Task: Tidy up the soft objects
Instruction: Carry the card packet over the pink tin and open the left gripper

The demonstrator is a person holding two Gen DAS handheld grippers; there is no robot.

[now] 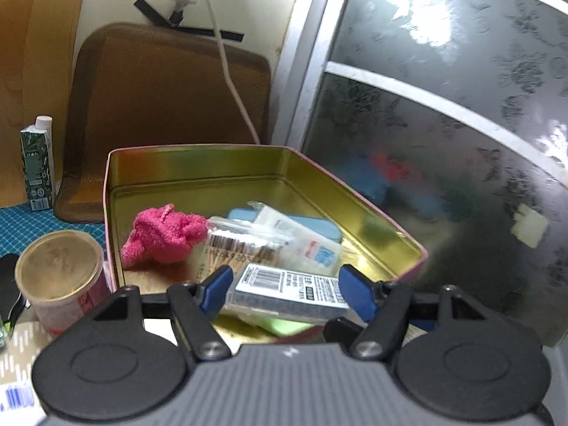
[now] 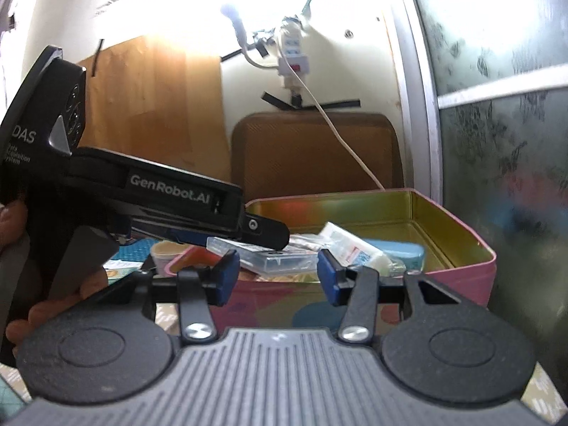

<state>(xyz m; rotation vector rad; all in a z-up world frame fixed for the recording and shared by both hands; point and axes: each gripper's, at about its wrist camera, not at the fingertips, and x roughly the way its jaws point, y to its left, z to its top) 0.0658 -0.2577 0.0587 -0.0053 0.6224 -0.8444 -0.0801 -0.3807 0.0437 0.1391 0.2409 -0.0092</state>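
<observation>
A pink tin box (image 1: 372, 206) with a gold inside holds a pink fluffy cloth (image 1: 161, 236), a pack of cotton swabs (image 1: 241, 245), a blue case (image 1: 312, 225) and small packets. My left gripper (image 1: 285, 289) is over the box's near edge, its blue fingers on both sides of a clear plastic case with a barcode label (image 1: 287, 293). In the right wrist view the left gripper (image 2: 262, 230) holds that clear case (image 2: 269, 257) above the box (image 2: 461, 273). My right gripper (image 2: 275, 277) is open and empty in front of the box.
An open paper cup (image 1: 58, 271) stands left of the box, a green carton (image 1: 37, 167) behind it. A brown tray (image 1: 170, 99) leans on the wall behind, with a white cable (image 1: 230, 81) hanging over it. A frosted glass door (image 1: 443, 124) is close on the right.
</observation>
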